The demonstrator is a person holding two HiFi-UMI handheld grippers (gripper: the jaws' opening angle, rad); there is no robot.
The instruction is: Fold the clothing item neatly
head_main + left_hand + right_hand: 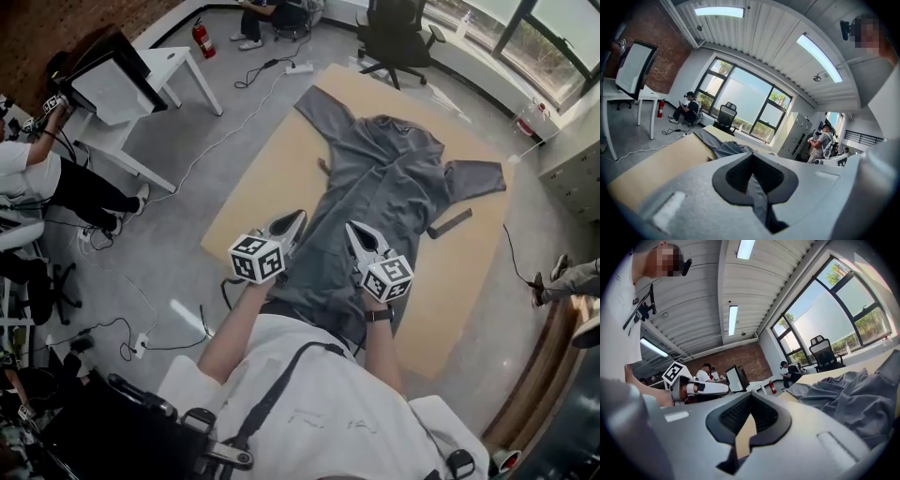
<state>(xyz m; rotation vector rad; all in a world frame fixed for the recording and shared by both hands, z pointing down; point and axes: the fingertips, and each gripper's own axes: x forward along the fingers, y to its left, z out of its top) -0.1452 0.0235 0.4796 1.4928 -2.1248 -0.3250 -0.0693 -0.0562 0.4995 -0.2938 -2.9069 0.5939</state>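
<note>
A grey long-sleeved garment (pixel 394 178) lies spread on the tan table top (pixel 253 197), one sleeve reaching far left and the other to the right. Its hem end runs toward me between the two grippers. My left gripper (pixel 300 217) hovers at the garment's near left edge with its jaws shut. My right gripper (pixel 349 228) is over the near part of the cloth, also shut. In the left gripper view the closed gripper (pixel 753 154) shows grey cloth (pixel 724 149) beyond it. In the right gripper view the gripper (pixel 751 394) shows tan board, with the garment (pixel 853 399) to its right. No fabric is visibly pinched.
A black strip (pixel 450 223) lies on the table right of the garment. A black office chair (pixel 394 33) stands beyond the far edge. A white desk with a monitor (pixel 117 70) and seated people are to the left. Cables (pixel 216 141) run over the floor.
</note>
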